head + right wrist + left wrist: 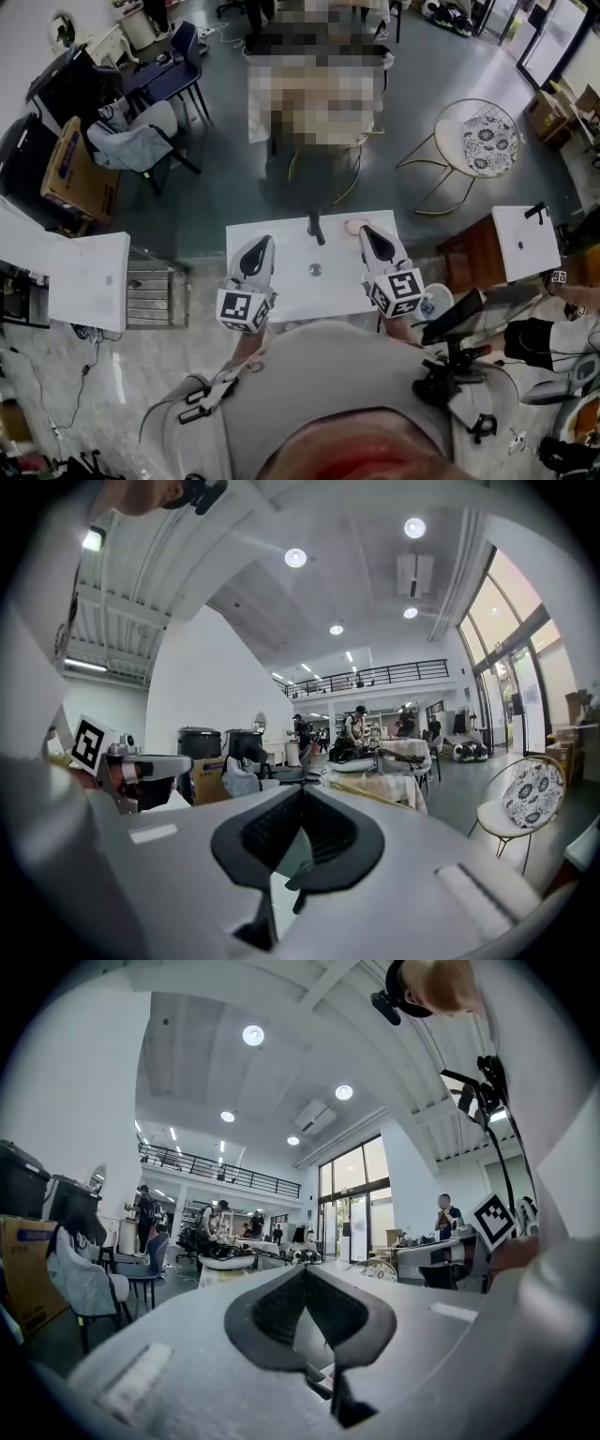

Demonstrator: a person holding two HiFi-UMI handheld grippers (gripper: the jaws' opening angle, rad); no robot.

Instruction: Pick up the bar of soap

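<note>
Right gripper [367,232]: jaws pressed together, nothing between them, pointing level.
Left gripper [267,241]: jaws likewise together, empty.
Soap [353,226]: pink bar at the far edge of the white counter [281,291], right of the black tap [317,228], just beside the right gripper's tip.
Risk: approaching with the jaws together would likely shove the bar off the edge; they need to part first.
</note>
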